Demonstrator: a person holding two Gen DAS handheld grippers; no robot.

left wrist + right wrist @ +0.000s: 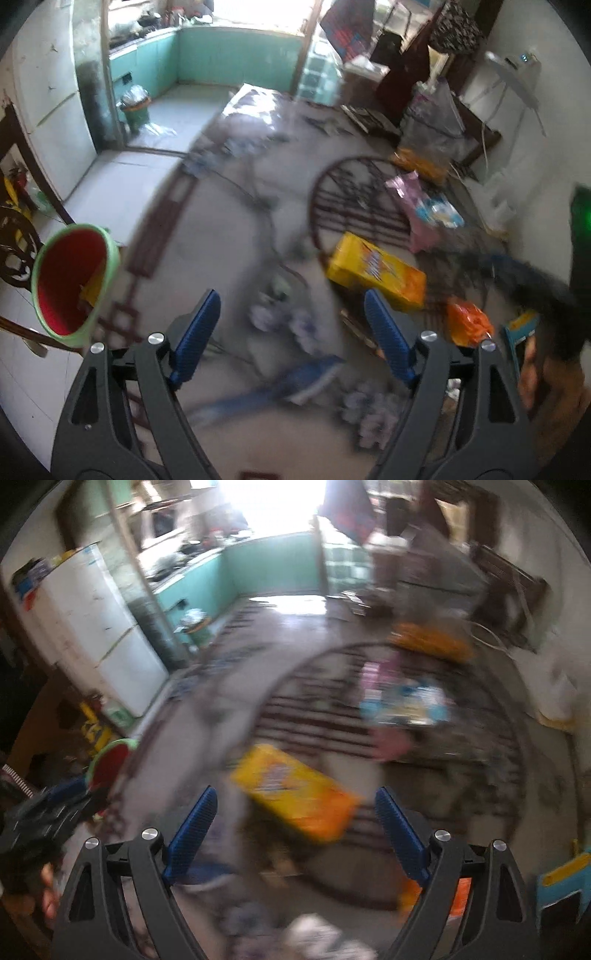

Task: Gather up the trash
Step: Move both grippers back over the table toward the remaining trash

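Trash lies scattered over a glass-topped worktop with a dark lattice frame beneath. Most legible item: a yellow-orange box, flat rectangular carton with a printed logo, lying tilted just ahead of the left gripper; in the right wrist view the same box sits between and just beyond the fingertips of the right gripper. Both sets of jaws stand wide apart, holding nothing. Near the box: an orange crumpled bag, a pink wrapper, and crumpled white paper under the left gripper. A bin, green outside and red inside, stands at the left edge of the worktop, well apart from the box. Both views are motion-blurred; print on the wrappers is unreadable, and the bin's contents cannot be made out.
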